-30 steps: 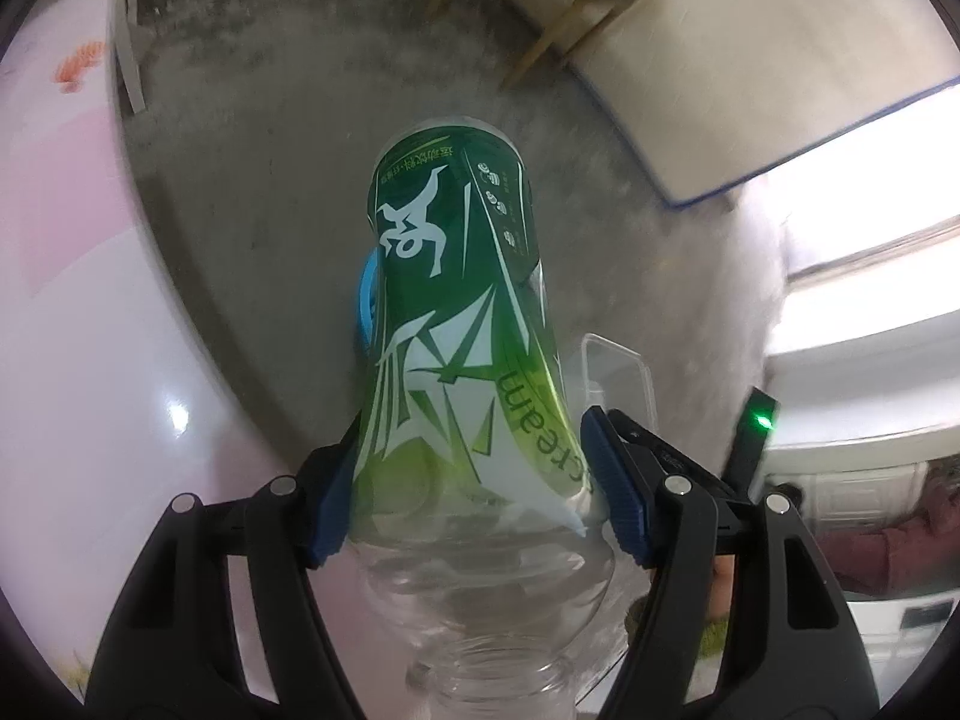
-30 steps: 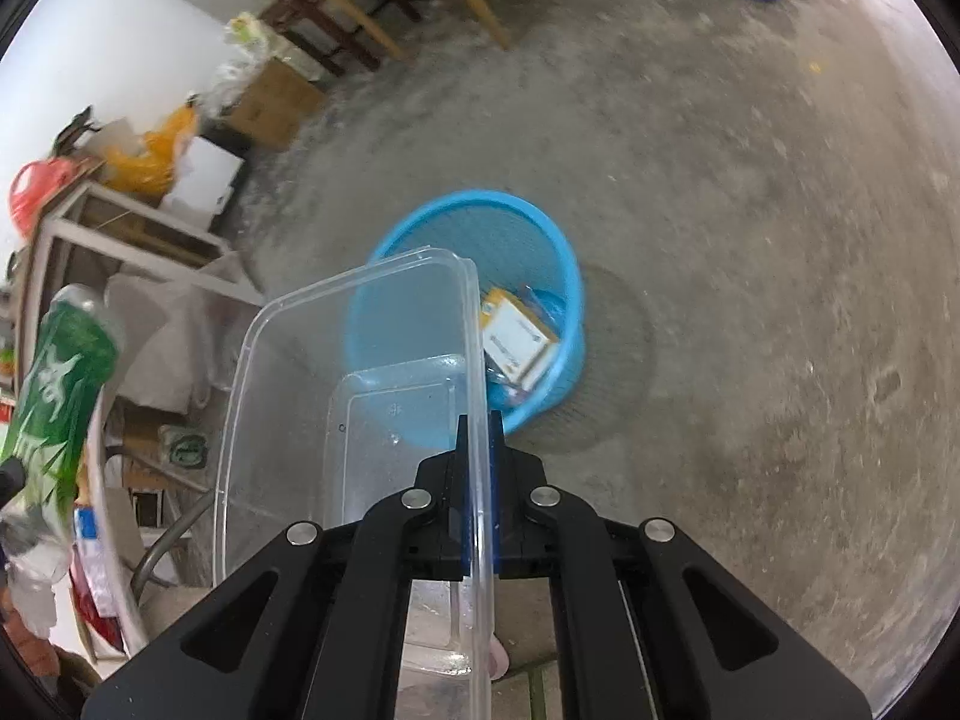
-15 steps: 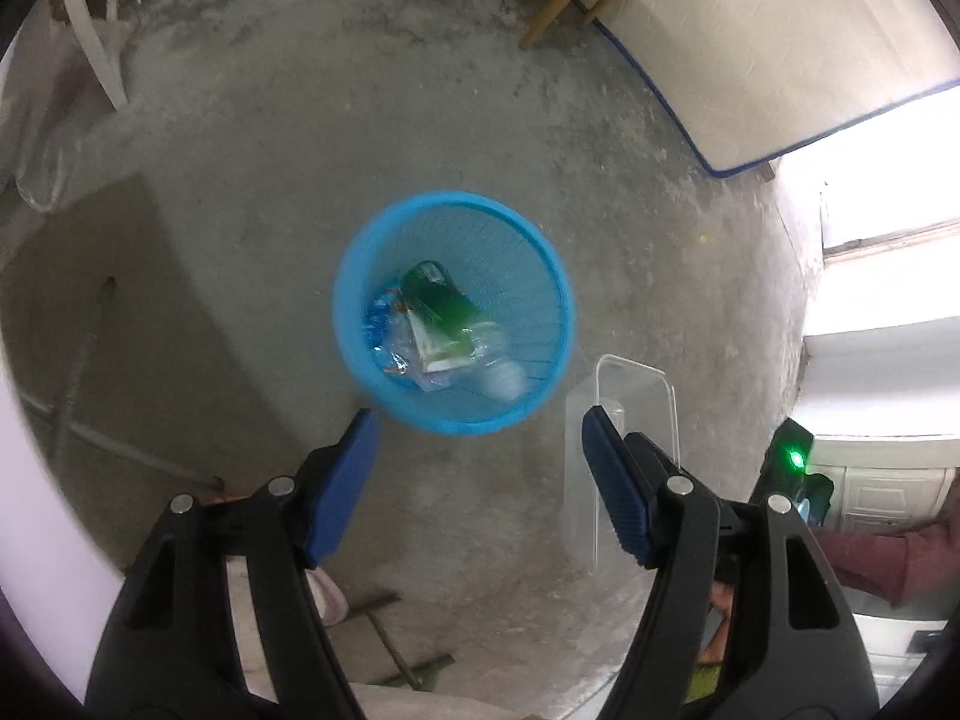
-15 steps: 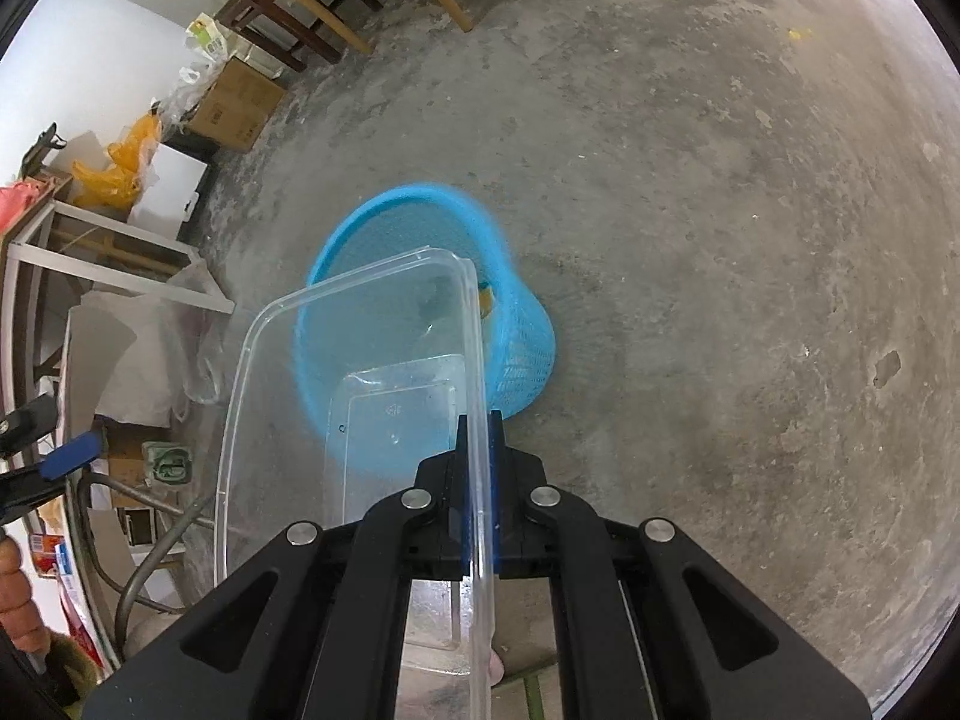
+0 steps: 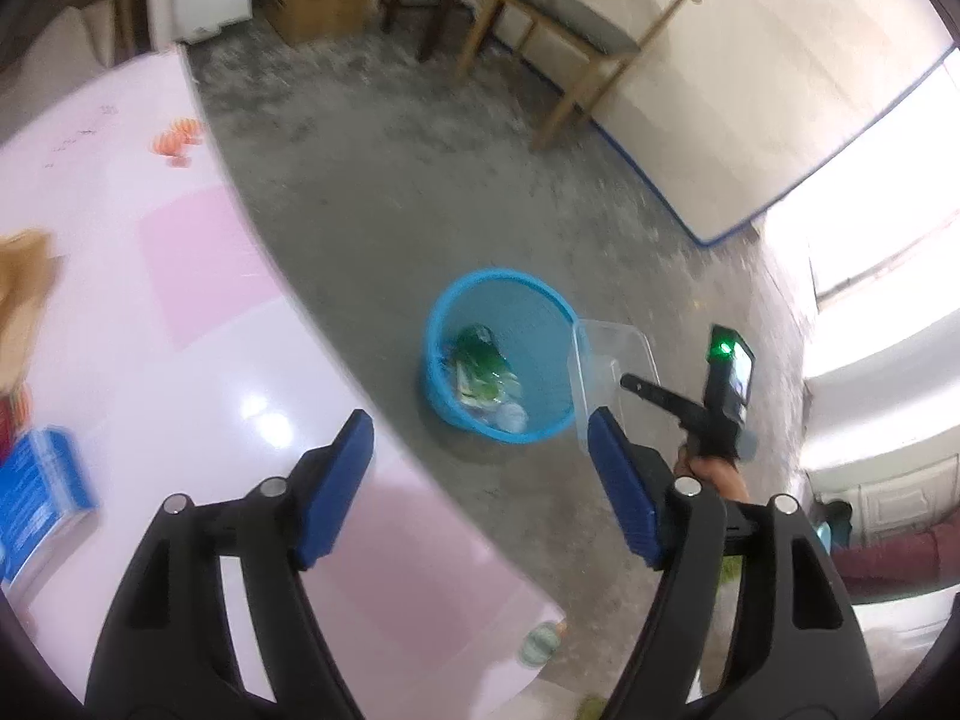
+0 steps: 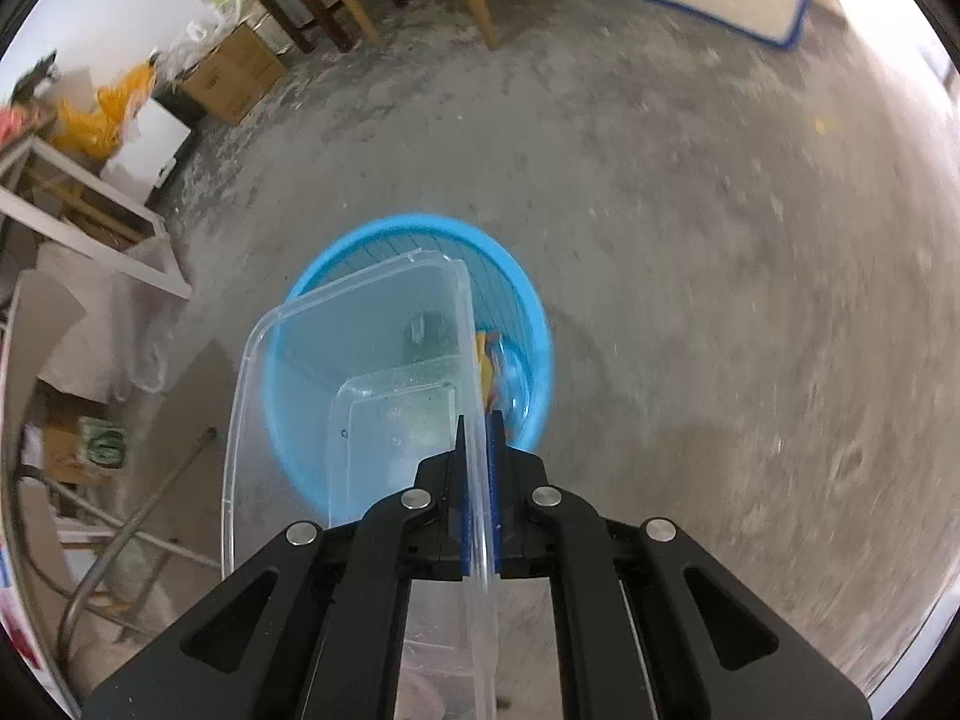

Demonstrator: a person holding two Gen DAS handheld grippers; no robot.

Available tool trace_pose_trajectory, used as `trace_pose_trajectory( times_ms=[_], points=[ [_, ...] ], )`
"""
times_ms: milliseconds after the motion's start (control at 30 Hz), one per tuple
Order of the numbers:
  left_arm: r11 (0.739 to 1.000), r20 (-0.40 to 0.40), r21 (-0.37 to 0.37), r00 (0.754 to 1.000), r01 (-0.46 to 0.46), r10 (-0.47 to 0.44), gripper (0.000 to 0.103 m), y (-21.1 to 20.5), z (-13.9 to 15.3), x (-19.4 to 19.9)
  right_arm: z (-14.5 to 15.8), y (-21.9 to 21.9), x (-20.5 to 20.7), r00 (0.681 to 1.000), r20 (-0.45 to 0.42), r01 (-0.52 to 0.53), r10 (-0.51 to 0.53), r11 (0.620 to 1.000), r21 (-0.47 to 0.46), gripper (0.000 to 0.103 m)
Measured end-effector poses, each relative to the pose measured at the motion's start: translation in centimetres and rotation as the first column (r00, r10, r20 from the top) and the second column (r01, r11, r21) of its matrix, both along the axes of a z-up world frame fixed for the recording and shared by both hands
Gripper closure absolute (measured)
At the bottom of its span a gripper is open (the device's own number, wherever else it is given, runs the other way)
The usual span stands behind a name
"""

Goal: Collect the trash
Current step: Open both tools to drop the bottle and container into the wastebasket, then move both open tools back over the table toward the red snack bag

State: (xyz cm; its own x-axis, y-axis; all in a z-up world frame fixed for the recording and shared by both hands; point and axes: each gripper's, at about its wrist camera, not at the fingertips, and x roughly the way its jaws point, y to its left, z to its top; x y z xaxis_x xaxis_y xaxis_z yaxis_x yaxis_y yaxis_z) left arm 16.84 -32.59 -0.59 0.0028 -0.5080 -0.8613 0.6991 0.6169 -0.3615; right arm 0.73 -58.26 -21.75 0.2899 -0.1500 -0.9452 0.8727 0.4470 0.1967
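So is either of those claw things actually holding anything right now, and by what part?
The right gripper pinches a clear plastic container by its side wall at the rim. The left gripper is open and holds nothing.

The left gripper (image 5: 480, 480) has two black skeletal arms with long triangular cut-outs, silver round screw heads at the joints, and flat blue pads (image 5: 336, 486) on the inner faces of its fingers. The right gripper (image 6: 478, 462) is built alike: black arms, four silver screws in a row, thin blue pads. In the left wrist view, at about three o'clock, its black handle carries a small lit screen and a green light, and a dark red sleeve (image 5: 888, 558) shows behind.
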Motion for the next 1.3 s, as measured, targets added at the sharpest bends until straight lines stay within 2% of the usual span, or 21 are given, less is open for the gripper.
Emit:
trace_pose_trajectory(
  times_ms=[33, 100, 133, 167, 233, 333, 400, 600, 800, 1000, 1067, 1200, 1300],
  points=[
    [1.0, 0.014, -0.006, 1.0, -0.017, 0.017, 0.032, 1.3, 0.4, -0.1, -0.4, -0.1, 1.7, 0.999, -0.034, -0.011, 0.01, 0.999, -0.032, 0.097],
    [0.999, 0.038, -0.01, 0.998, -0.048, 0.048, 0.032, 3.3, 0.9, -0.1, -1.5, -0.3, 4.2, 0.997, -0.072, -0.04, 0.037, 0.998, -0.049, 0.084],
    [0.998, 0.048, -0.016, 0.996, -0.068, 0.069, 0.031, 4.7, 1.2, -0.2, -2.4, -0.3, 5.6, 0.995, -0.081, -0.066, 0.062, 0.997, -0.037, 0.067],
    [0.997, 0.051, -0.018, 0.995, -0.079, 0.08, 0.03, 5.5, 1.3, -0.1, -3.2, -0.2, 6.8, 0.991, -0.105, -0.09, 0.085, 0.995, -0.038, 0.059],
    [0.993, 0.062, -0.021, 0.991, -0.117, 0.118, 0.029, 7.8, 1.6, 0.0, -3.7, 0.2, 7.7, 0.987, -0.133, -0.102, 0.095, 0.994, -0.049, 0.059],
    [0.985, 0.071, -0.041, 0.983, -0.168, 0.17, 0.029, 10.7, 1.7, 0.0, -2.9, 1.0, 6.8, 0.997, -0.024, -0.075, 0.075, 0.997, -0.007, 0.059],
    [0.977, 0.077, -0.058, 0.974, -0.208, 0.212, 0.029, 12.7, 1.8, -0.2, -2.1, 1.5, 5.8, 0.998, 0.004, -0.065, 0.065, 0.998, -0.008, 0.059],
    [0.957, 0.082, -0.087, 0.955, -0.277, 0.284, 0.029, 17.7, 1.5, -0.1, 1.2, 3.3, 0.0, 0.998, 0.055, -0.019, 0.02, 1.0, -0.021, 0.058],
    [0.935, 0.111, -0.149, 0.934, -0.321, 0.339, 0.026, 22.1, 2.7, -0.2, 3.9, 5.5, -4.2, 0.997, 0.078, 0.009, -0.008, 1.0, -0.022, 0.058],
    [0.922, 0.154, -0.2, 0.919, -0.332, 0.364, 0.025, 25.7, 4.3, -1.1, 9.0, 8.9, -5.0, 0.991, 0.129, -0.024, 0.032, 0.998, -0.061, 0.057],
    [0.915, 0.169, -0.214, 0.91, -0.341, 0.379, 0.023, 26.9, 4.9, -1.3, 11.6, 10.4, -4.3, 0.985, 0.159, -0.056, 0.07, 0.994, -0.094, 0.048],
    [0.89, 0.185, -0.245, 0.882, -0.385, 0.433, 0.02, 30.0, 5.7, -1.5, 17.2, 13.1, -1.4, 0.956, 0.231, -0.144, 0.183, 0.974, -0.172, 0.037],
    [0.871, 0.221, -0.244, 0.849, -0.427, 0.479, 0.019, 32.5, 6.2, -1.6, 21.0, 15.9, 1.6, 0.912, 0.292, -0.231, 0.289, 0.948, -0.217, 0.031]
  ],
)
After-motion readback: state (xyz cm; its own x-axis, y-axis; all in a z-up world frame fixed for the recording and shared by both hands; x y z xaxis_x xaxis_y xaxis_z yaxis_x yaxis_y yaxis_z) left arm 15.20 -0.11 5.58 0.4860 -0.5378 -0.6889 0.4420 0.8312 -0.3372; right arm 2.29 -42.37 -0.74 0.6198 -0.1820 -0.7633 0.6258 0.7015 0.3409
